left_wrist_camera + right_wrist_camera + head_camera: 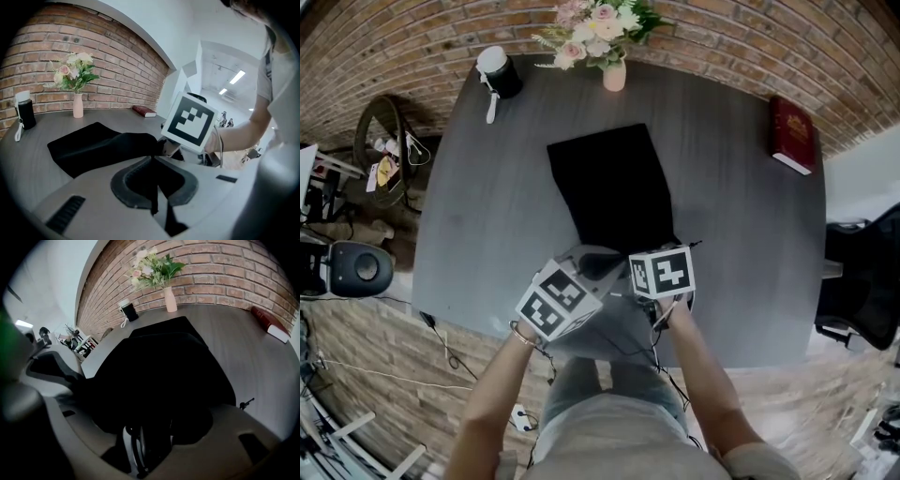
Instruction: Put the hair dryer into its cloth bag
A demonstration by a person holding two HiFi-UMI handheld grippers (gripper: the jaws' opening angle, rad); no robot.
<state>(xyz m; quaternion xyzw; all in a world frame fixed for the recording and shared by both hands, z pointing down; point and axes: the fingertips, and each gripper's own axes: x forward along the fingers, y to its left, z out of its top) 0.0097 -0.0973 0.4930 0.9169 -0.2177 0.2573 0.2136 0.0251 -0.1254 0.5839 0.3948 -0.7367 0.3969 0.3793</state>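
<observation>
The black cloth bag point(609, 183) lies on the table point(741, 244), stretching away from both grippers. The left gripper point(155, 199) is pinched tight on the bag's near edge. The right gripper point(150, 444), just beside it, stands wide around a dark bulk at the bag's mouth (too dark to tell whether this is the hair dryer, or whether it is gripped).

The left arm point(492, 403) and the right arm point(703, 375) reach forward, close side by side. The left tongs point(154, 187) tip a little down and are pinched tight on the edge of the bag point(89, 147). The right tongs point(150, 446) point down more steeply. They stand wide apart around something dark. It is too dark to tell if they squeeze it.
</observation>
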